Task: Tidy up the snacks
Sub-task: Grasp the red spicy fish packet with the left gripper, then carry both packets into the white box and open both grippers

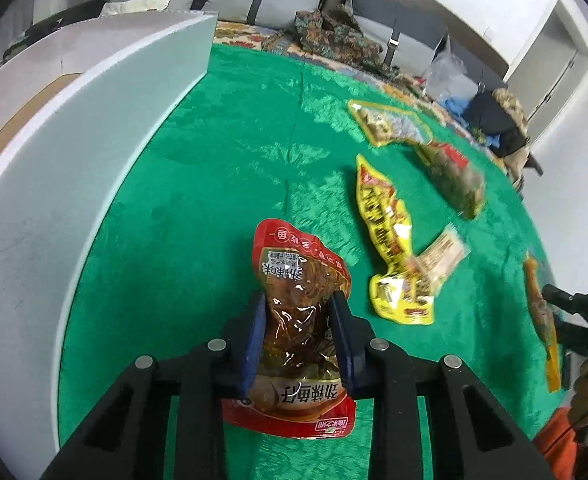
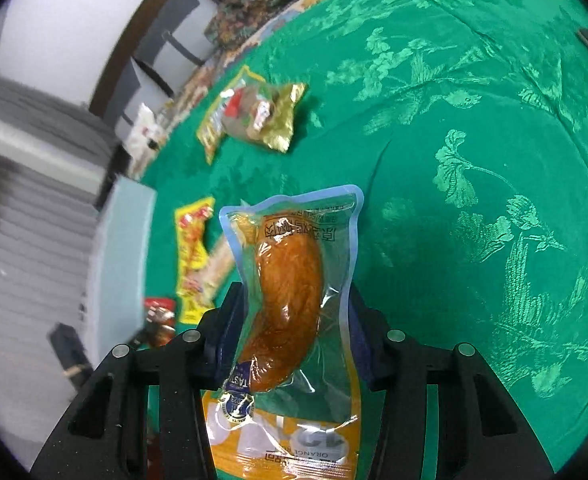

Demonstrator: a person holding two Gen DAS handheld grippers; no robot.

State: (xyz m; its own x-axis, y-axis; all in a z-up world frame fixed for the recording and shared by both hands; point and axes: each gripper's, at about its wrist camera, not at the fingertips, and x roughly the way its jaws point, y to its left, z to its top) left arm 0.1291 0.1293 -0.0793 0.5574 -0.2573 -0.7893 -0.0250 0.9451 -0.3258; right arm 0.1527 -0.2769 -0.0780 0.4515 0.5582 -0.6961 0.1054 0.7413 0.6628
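My left gripper [image 1: 298, 300] is shut on a red pouch of brown snack [image 1: 300, 280], pinching its middle between blue pads and holding it off the green cloth [image 1: 213, 184]. My right gripper [image 2: 294, 292] is shut on a clear blue-edged pouch with an orange drumstick [image 2: 289, 276] inside, also lifted. At the right edge of the left wrist view the same drumstick pouch [image 1: 542, 320] shows beside the right gripper's black body. On the cloth lie a yellow snack packet [image 1: 390, 248], a small pale packet [image 1: 442, 256], a green-and-red packet [image 1: 454, 176] and a yellow-rimmed flat packet [image 1: 390, 120].
A tall white box wall [image 1: 73, 152] stands along the left of the table. Beyond the cloth's far edge are a patterned blanket [image 1: 334, 32], grey cushions and plastic bags. In the right wrist view a gold-edged packet [image 2: 253, 116] lies far left, and a pale box [image 2: 127, 252] stands left.
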